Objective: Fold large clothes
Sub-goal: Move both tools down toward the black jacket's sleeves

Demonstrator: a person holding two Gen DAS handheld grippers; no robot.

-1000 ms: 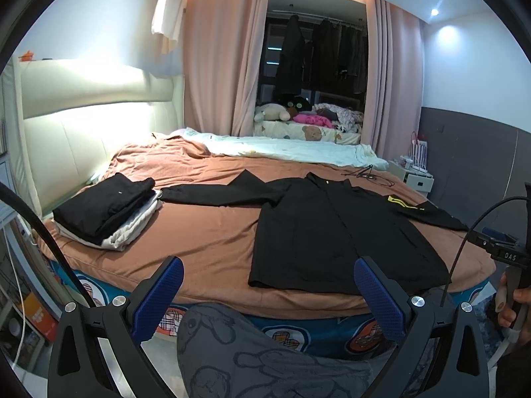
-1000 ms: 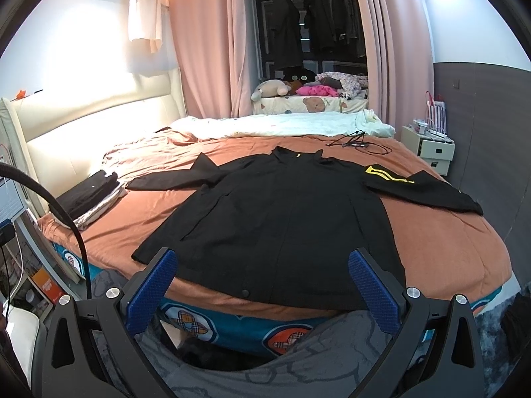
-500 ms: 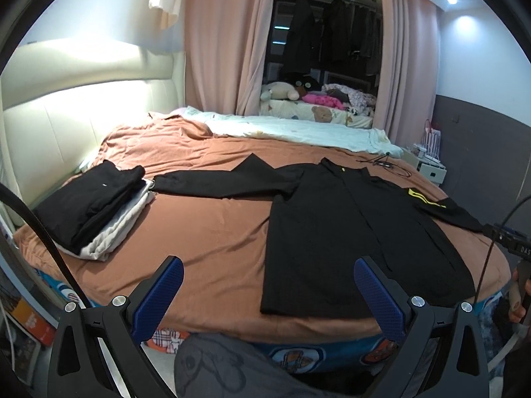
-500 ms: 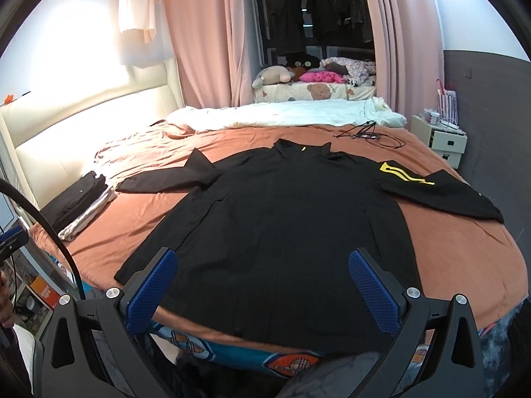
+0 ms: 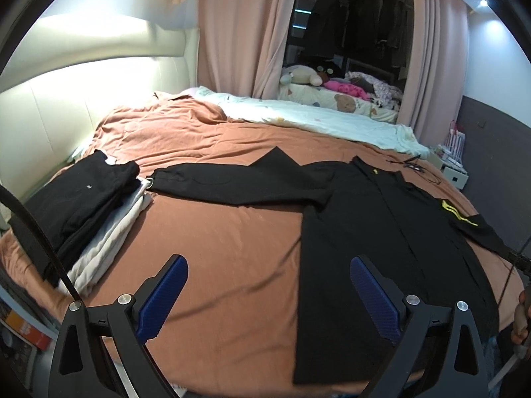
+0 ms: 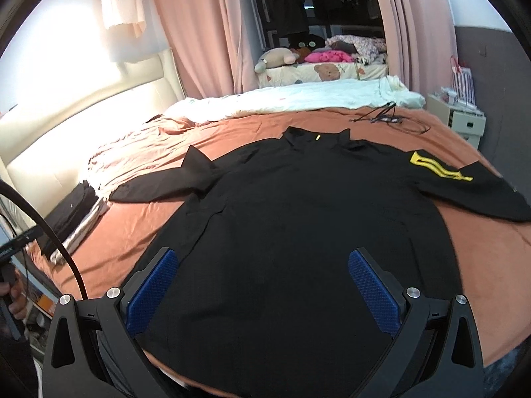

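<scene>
One black jacket lies spread; two claws, left claw and right claw, gape.

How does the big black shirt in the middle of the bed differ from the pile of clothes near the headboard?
The black shirt lies spread flat with both sleeves stretched out; the pile of clothes is already folded and stacked. The shirt is a single layer, while the pile holds several pieces. The shirt is all black with yellow stripes on one sleeve; the pile has black pieces on top and white ones beneath. Both rest on the brown bedcover.
</scene>
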